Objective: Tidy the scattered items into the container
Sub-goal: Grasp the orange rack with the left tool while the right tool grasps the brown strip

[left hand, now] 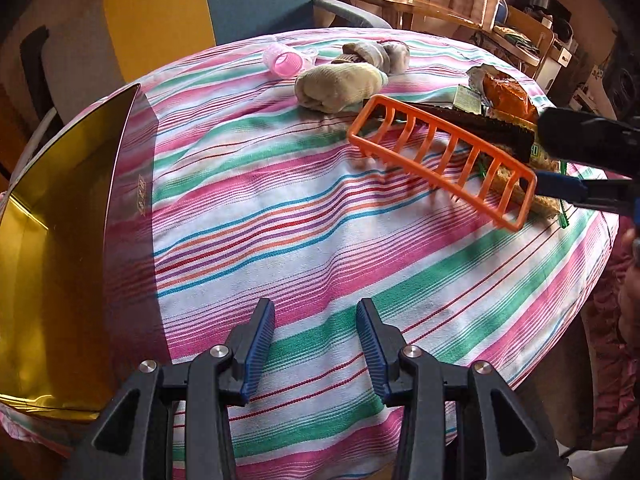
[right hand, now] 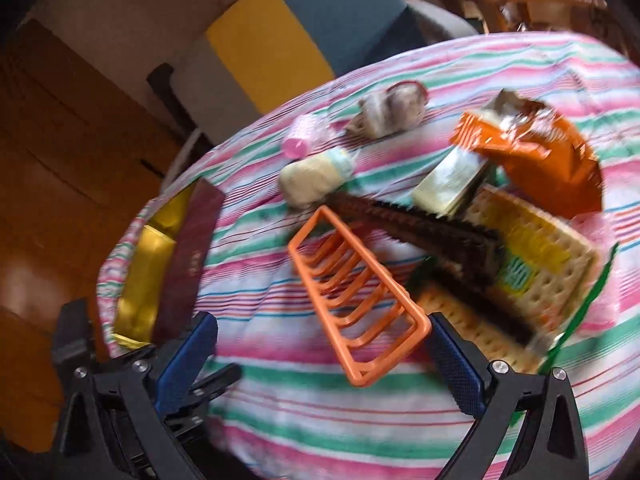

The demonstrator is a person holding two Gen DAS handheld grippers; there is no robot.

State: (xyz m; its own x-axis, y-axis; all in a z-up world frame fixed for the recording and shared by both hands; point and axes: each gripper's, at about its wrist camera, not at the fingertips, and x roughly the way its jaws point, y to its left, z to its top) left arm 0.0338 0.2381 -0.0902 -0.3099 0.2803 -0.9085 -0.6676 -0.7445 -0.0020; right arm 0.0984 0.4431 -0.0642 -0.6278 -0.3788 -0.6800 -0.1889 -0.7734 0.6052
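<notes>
An orange plastic rack point(left hand: 440, 152) point(right hand: 356, 300) leans on a pile at the right of the striped tablecloth. The pile holds a dark brush point(left hand: 480, 126) point(right hand: 420, 224), a cracker pack point(right hand: 532, 256) and an orange snack bag point(left hand: 506, 94) point(right hand: 532, 152). My right gripper point(left hand: 538, 154) point(right hand: 322, 320) is open wide, with the rack's near end between its fingers, close to the right one. A beige rolled sock point(left hand: 340, 84) point(right hand: 316, 176), a grey sock point(left hand: 380, 54) and a pink roller point(left hand: 286, 65) lie farther back. My left gripper point(left hand: 316, 308) is open over bare cloth beside the gold box point(left hand: 60, 240) point(right hand: 148, 272).
A blue and yellow chair point(left hand: 224, 0) stands behind the round table. The cloth point(left hand: 280, 220) falls away at the table's edge on every side. A wooden side table point(left hand: 400, 0) with clutter is at the back right. A person's hand point(left hand: 630, 280) shows at the right edge.
</notes>
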